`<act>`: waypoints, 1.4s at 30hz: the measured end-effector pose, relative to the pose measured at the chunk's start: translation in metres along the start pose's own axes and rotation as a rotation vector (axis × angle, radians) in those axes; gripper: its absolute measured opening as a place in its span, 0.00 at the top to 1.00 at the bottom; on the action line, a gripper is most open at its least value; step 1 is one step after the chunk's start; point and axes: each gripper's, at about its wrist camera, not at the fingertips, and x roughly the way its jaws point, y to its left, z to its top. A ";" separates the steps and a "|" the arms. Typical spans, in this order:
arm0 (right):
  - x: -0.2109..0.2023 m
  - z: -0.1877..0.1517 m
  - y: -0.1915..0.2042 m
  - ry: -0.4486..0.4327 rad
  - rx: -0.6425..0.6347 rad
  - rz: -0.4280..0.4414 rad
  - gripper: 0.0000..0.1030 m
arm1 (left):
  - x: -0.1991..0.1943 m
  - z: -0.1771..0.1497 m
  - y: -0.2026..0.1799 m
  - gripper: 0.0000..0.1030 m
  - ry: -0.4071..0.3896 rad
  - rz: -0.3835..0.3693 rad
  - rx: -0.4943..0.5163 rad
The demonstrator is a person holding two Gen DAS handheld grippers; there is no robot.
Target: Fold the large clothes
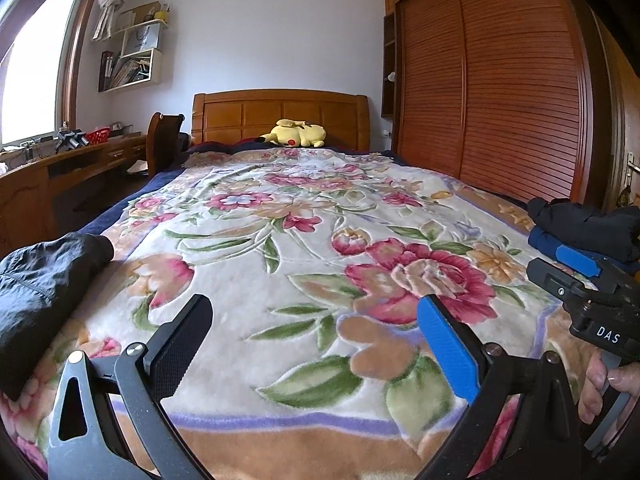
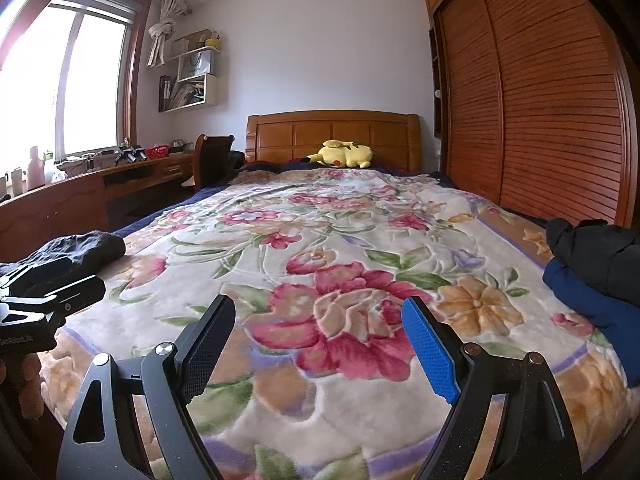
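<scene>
A dark grey garment [image 1: 44, 280] lies bunched at the bed's near left corner; it also shows in the right wrist view [image 2: 80, 250]. A stack of folded clothes, a black one [image 2: 600, 256] on a blue one [image 2: 592, 304], sits at the near right edge, and shows in the left wrist view [image 1: 584, 228]. My left gripper [image 1: 316, 320] is open and empty above the floral blanket [image 1: 280, 216]. My right gripper [image 2: 318, 320] is open and empty over the blanket [image 2: 320, 220], between the two lots of clothes. Each gripper shows at the edge of the other's view.
A yellow plush toy [image 2: 344, 154] lies by the wooden headboard [image 2: 332, 128]. A louvred wardrobe [image 2: 540, 112] runs along the right side. A wooden desk [image 2: 80, 196] and chair [image 2: 212, 156] stand at the left under the window.
</scene>
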 end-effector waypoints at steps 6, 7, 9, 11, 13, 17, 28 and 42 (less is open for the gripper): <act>0.001 -0.001 0.000 -0.002 0.005 -0.002 0.16 | -0.002 0.000 0.000 0.01 -0.008 0.006 0.006; 0.001 -0.001 0.000 -0.002 0.005 -0.003 0.16 | -0.002 0.000 0.000 0.01 -0.009 0.007 0.007; 0.001 -0.001 0.000 -0.001 0.005 -0.002 0.16 | -0.002 0.000 0.000 0.01 -0.010 0.008 0.006; 0.001 -0.001 0.000 -0.001 0.005 -0.003 0.16 | -0.003 0.001 -0.001 0.01 -0.013 0.010 0.007; 0.001 -0.001 -0.001 -0.002 0.005 -0.003 0.16 | -0.004 0.001 -0.002 0.01 -0.015 0.013 0.010; 0.002 -0.001 -0.001 0.000 0.007 -0.002 0.16 | -0.007 0.002 -0.003 0.01 -0.022 0.021 0.012; 0.002 -0.001 0.000 0.000 0.011 -0.001 0.16 | -0.010 0.002 -0.003 0.01 -0.025 0.029 0.019; 0.003 -0.001 0.000 -0.004 0.014 0.001 0.16 | -0.010 0.002 -0.004 0.01 -0.024 0.029 0.019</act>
